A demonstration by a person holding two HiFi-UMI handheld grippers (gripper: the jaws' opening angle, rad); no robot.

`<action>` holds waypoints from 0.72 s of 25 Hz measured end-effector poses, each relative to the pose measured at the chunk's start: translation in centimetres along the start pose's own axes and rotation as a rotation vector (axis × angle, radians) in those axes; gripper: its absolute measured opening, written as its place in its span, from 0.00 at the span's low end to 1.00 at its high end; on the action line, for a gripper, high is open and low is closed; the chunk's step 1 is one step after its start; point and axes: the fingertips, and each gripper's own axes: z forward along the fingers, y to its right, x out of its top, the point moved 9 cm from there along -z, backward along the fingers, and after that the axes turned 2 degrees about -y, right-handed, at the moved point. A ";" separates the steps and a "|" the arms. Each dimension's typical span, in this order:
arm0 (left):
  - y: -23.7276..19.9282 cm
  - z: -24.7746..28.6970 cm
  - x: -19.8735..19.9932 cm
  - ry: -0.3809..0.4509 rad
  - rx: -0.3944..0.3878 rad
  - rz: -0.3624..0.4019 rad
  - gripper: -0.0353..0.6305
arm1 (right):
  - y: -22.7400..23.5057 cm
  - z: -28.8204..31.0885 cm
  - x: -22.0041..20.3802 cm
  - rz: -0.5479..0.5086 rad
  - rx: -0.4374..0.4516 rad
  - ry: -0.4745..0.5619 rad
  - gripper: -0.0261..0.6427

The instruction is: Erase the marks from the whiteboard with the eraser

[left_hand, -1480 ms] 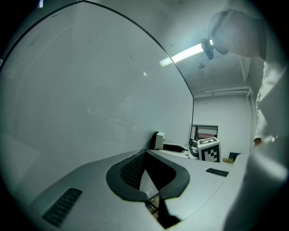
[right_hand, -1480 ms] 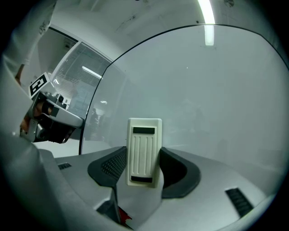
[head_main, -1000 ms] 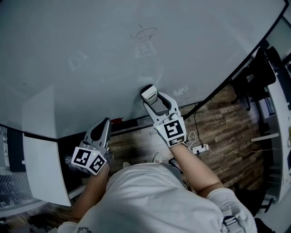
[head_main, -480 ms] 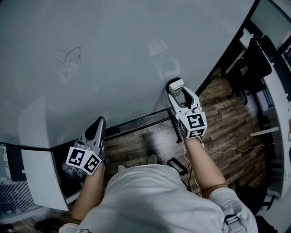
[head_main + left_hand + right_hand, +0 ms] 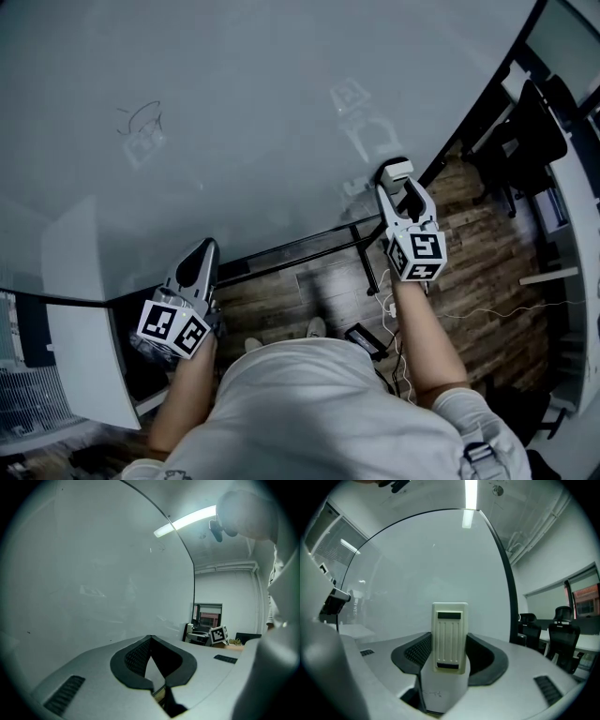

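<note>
The whiteboard [image 5: 262,84] fills most of the head view as a pale, glossy surface with a dark edge curving down its right side, and it also fills the background of the left gripper view [image 5: 93,573] and of the right gripper view [image 5: 440,564]. Below it stands the person, whose white shirt [image 5: 319,412] takes up the bottom of the head view, over a wooden plank floor [image 5: 469,244]. A black office chair [image 5: 530,141] stands off the board's right edge. The right gripper [image 5: 401,192] is held up at the board's lower right corner, and its jaws are closed on the eraser [image 5: 396,172], which sticks out beyond their tips. In the right gripper view the right gripper [image 5: 450,656] pinches the eraser [image 5: 450,637] upright between its black pads, with the eraser's cream ribbed back toward the camera and the board behind it; whether the eraser touches the board cannot be told. The left gripper [image 5: 203,251] hangs lower, by the board's lower left edge, pointing up at it. In the left gripper view the left gripper [image 5: 150,637] has its jaws pressed together at the tips with nothing between them. A small dark scribble [image 5: 141,119] sits on the board's upper left area, well apart from the eraser.
</note>
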 end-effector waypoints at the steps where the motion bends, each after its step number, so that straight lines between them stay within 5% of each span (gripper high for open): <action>1: -0.3 -0.3 0.0 0.002 0.002 -0.002 0.06 | -0.4 -0.1 0.2 0.011 0.000 0.003 0.38; 18: -7.9 -10.8 0.7 0.049 0.049 -0.031 0.06 | -19.1 0.0 6.4 -0.022 0.141 0.073 0.38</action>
